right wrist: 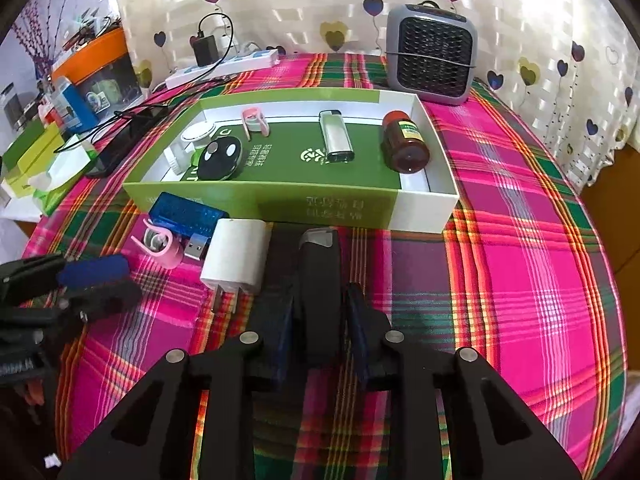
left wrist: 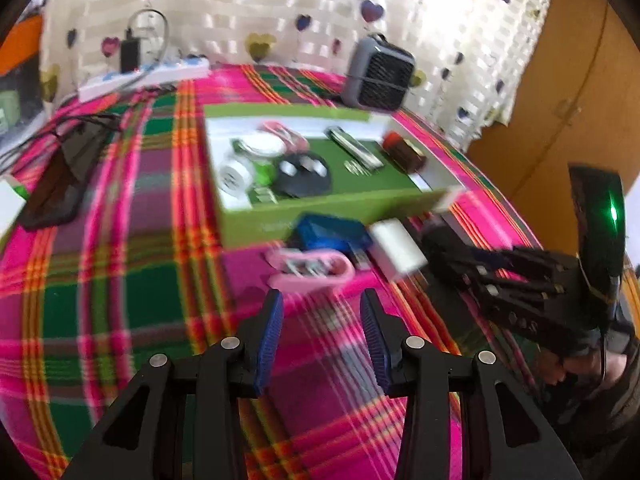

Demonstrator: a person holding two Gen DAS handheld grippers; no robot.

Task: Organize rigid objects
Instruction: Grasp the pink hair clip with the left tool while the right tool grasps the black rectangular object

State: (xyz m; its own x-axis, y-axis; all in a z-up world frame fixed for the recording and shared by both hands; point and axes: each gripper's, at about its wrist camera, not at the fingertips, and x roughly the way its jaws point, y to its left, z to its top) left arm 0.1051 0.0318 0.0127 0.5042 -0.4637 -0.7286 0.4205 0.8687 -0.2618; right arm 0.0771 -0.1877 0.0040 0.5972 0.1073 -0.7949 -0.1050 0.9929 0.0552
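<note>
A green and white box (right wrist: pixel 416 206) on the plaid cloth holds a silver lighter (right wrist: pixel 336 136), a brown bottle (right wrist: pixel 404 142), a black remote (right wrist: pixel 221 158), a pink clip (right wrist: pixel 253 120) and white round items. In front of it lie a blue USB device (right wrist: pixel 180 212), a pink clip (right wrist: pixel 160 246) and a white charger (right wrist: pixel 238 256). My right gripper (right wrist: pixel 320 320) is shut on a black lighter (right wrist: pixel 320 280) just before the box. My left gripper (left wrist: pixel 322 320) is open and empty, close before the pink clip (left wrist: pixel 312 266). The view is blurred.
A grey fan heater (right wrist: pixel 432 54) stands behind the box. A power strip (right wrist: pixel 224 66) with a black adapter lies at the back left. A dark phone (left wrist: pixel 56 192) and cables lie at the left. Boxes and a tissue pack (right wrist: pixel 52 180) crowd the left edge.
</note>
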